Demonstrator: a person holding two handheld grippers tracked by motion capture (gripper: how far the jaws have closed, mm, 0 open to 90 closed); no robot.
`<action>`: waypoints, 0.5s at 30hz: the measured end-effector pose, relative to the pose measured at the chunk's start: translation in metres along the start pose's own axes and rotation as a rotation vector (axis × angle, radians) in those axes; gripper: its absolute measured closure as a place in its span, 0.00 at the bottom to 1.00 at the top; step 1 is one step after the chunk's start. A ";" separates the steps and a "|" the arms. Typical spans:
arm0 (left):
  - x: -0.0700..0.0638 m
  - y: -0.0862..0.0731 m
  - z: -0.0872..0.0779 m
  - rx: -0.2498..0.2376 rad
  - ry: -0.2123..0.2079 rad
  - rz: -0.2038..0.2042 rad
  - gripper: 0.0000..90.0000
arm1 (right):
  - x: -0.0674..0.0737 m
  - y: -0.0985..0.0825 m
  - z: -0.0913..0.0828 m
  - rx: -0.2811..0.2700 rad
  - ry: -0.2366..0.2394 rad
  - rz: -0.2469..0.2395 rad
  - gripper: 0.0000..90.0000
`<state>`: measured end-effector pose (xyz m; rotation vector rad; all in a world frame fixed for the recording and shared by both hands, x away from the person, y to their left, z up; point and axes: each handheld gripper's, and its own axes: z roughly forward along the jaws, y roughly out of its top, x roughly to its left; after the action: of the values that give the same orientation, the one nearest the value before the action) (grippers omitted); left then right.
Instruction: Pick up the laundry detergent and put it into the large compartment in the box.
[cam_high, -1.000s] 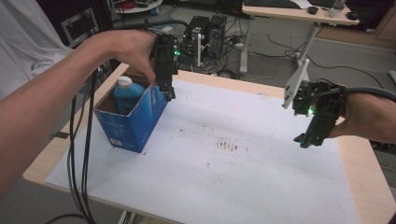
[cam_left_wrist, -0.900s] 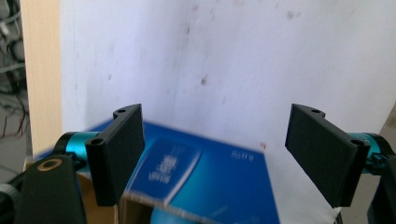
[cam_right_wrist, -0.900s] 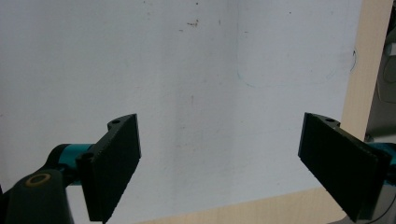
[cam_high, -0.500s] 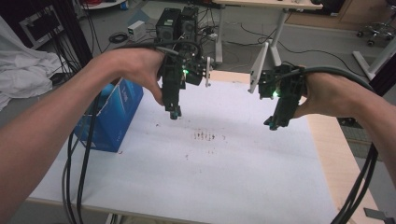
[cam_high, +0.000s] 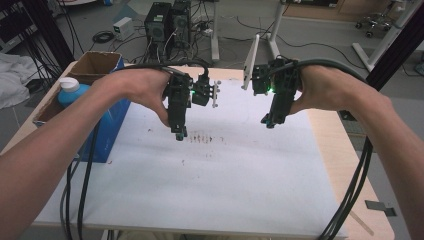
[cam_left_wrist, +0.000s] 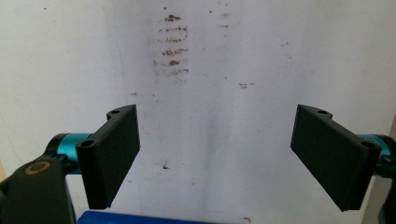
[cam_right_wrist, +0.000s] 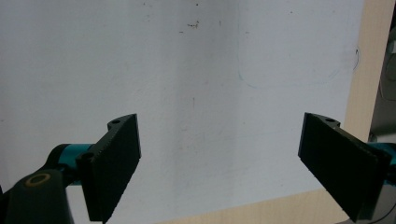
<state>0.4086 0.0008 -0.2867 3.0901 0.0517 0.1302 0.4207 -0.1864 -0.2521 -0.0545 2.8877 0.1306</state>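
- Your left gripper (cam_high: 179, 134) hangs over the white sheet (cam_high: 225, 180), jaws pointing down, spread wide with nothing between them.
- Those jaws have just been opening; in the left gripper view only bare sheet lies between the two black pads (cam_left_wrist: 114, 154).
- Just beyond your left fingertips sits a patch of brown smears (cam_high: 201, 138), a short stack of streaks on the sheet; in the left gripper view the same smears (cam_left_wrist: 172, 44) lie ahead of the gap, nearer the left pad's side.
- Your right gripper (cam_high: 269, 121) also hangs over the sheet, tilted and pointing down, well apart from the left one.
- Its jaws stand released and wide too; in the right gripper view the pads (cam_right_wrist: 116, 161) frame plain white sheet, with nothing gripped.
- Beyond the outer pad of your right gripper the sheet ends and the wooden table edge (cam_right_wrist: 373, 60) shows.
- The blue cardboard box (cam_high: 107, 127) stands open-topped on the table, off to the outer side of your left hand (cam_high: 137, 90) and behind your left fingertips, well apart from them.
- A bottle with a white cap (cam_high: 71, 89) stands inside that box, its blue body partly hidden by the box wall and your forearm.
- A strip of the box's blue (cam_left_wrist: 135, 218) shows under your left jaws in the left gripper view.
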 end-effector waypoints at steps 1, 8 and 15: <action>0.000 0.000 0.000 -0.002 -0.005 -0.002 0.18 | 0.000 0.000 -0.001 -0.002 -0.001 0.000 0.14; -0.002 0.001 0.006 0.011 -0.022 0.006 0.18 | 0.001 0.001 0.000 -0.008 0.000 -0.004 0.14; -0.002 0.002 0.010 0.019 -0.030 0.012 0.18 | 0.001 0.002 0.001 -0.007 0.005 -0.005 0.14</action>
<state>0.4076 -0.0012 -0.2968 3.1112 0.0341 0.0845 0.4196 -0.1847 -0.2530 -0.0628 2.8917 0.1403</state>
